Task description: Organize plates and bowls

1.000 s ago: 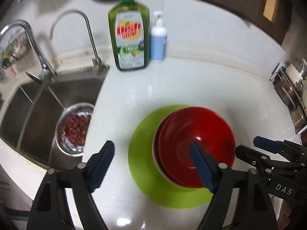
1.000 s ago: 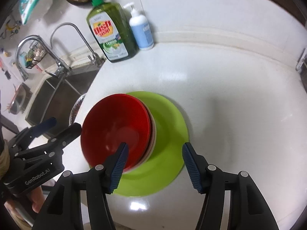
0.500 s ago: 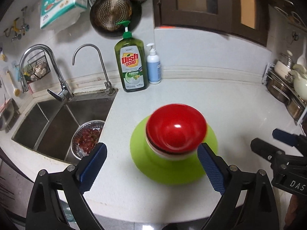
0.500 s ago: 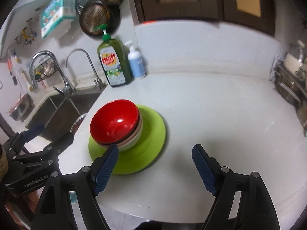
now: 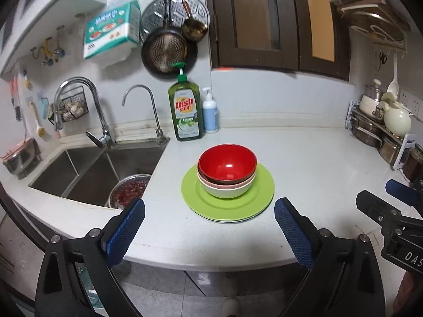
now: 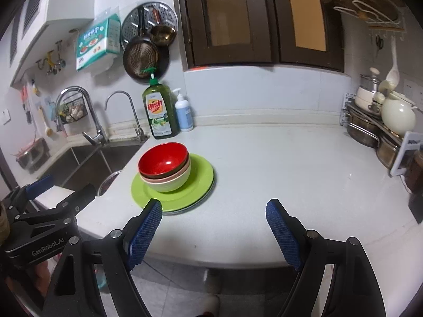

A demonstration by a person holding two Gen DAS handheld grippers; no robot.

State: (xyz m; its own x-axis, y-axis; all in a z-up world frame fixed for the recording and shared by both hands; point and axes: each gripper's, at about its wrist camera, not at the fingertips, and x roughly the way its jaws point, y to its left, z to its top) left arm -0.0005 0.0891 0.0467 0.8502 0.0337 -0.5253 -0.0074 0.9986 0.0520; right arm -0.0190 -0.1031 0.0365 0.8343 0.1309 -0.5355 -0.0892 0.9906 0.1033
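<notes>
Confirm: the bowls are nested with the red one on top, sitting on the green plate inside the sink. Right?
Not quite. The nested bowls, red bowl on top, sit on the green plate, but on the countertop beside the sink, as the left wrist view shows.

The left tongs [image 5: 208, 227] hang with their blue pads spread wide and nothing between them, at the near edge of the worktop [image 5: 304, 163]. The right tongs [image 6: 214, 229] gape equally wide and empty, just right of them, level.
</notes>
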